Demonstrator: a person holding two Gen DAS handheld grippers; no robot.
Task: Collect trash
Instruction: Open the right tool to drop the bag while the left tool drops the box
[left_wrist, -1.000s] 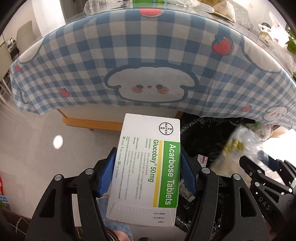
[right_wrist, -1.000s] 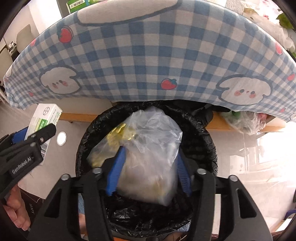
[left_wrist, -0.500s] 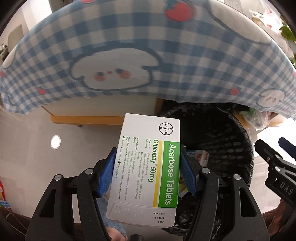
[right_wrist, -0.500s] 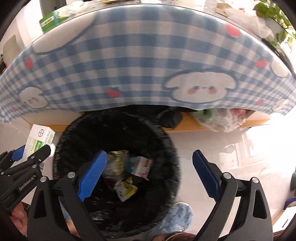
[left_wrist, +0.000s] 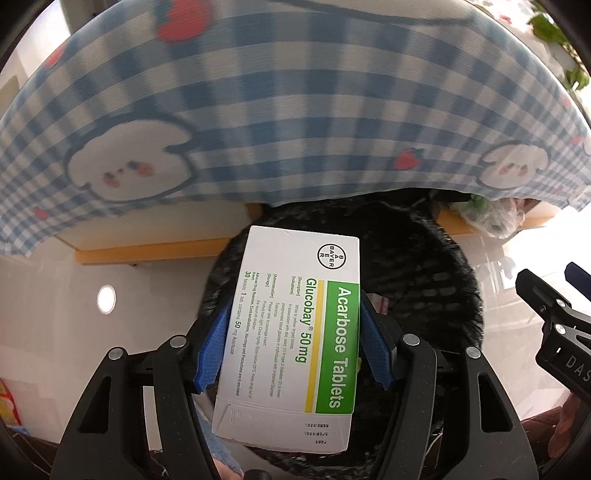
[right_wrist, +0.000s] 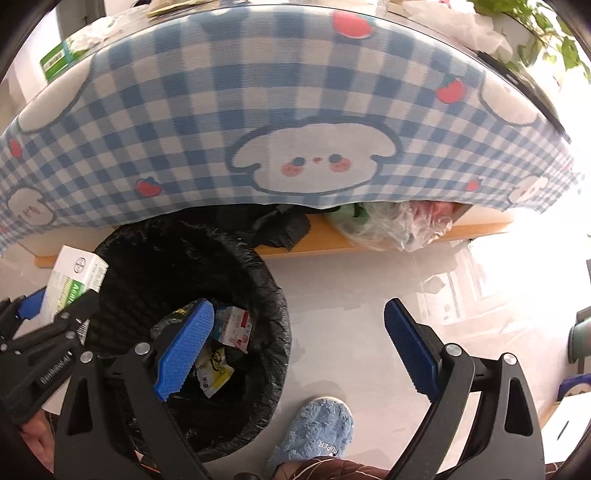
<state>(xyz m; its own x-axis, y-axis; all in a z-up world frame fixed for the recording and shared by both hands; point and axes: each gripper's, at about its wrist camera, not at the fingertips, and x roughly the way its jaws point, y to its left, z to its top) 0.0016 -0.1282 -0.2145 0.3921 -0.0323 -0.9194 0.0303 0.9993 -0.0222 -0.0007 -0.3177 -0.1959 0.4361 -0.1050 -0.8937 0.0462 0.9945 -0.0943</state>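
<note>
My left gripper (left_wrist: 295, 332) is shut on a white and green Acarbose tablet box (left_wrist: 291, 325) and holds it above the black-lined trash bin (left_wrist: 443, 266). In the right wrist view the box (right_wrist: 74, 280) hangs over the bin's left rim (right_wrist: 273, 295). My right gripper (right_wrist: 299, 347) is wide open and empty, above the bin's right side and the floor. Wrappers and a small carton (right_wrist: 232, 328) lie in the bin.
A table with a blue checked cloth (right_wrist: 258, 110) overhangs just behind the bin. A clear bag of rubbish (right_wrist: 399, 221) sits under it on a wooden ledge. A blue slipper (right_wrist: 314, 432) is by the bin. A green box (right_wrist: 55, 61) lies on the table.
My right gripper opened and dropped the clear bag of trash into the bin, then moved right. My left gripper carried the tablet box rightward over the bin.
</note>
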